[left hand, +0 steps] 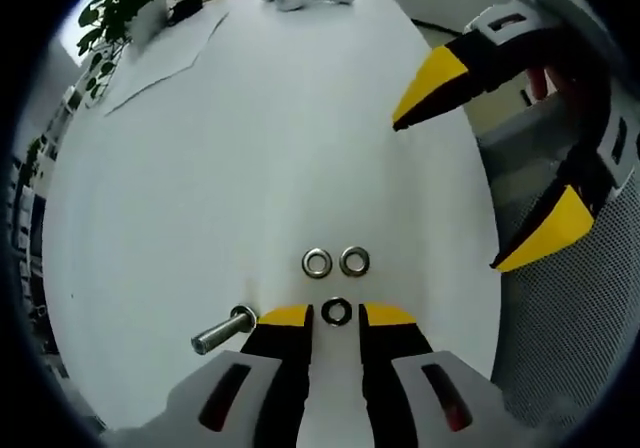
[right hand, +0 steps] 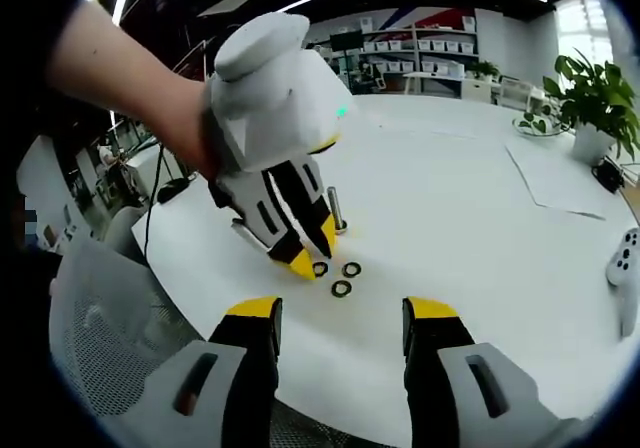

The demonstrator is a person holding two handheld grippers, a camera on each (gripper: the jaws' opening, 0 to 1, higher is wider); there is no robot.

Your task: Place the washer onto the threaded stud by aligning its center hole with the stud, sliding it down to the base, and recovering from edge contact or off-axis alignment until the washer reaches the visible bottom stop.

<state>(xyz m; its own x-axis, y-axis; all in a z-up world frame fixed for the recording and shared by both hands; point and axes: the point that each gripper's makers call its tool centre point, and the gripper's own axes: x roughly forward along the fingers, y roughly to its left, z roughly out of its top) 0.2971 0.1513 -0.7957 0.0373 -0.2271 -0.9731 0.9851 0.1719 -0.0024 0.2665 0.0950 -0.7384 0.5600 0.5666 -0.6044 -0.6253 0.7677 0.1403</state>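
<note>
Left gripper view: left gripper [left hand: 336,315] is half open, empty, jaws straddling a dark washer [left hand: 336,311]; the threaded stud [left hand: 225,330] stands just left. Close squarely, gripping the rim.

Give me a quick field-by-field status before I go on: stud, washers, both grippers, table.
stud: silver threaded stud standing upright on the table, bare, no washer on it
washers: three loose metal washers flat on the table beside the stud
left gripper: jaws open, low over the table, straddling the nearest washer, not closed on it
right gripper: jaws open, empty, held back from the washers
table: round white tabletop
</note>
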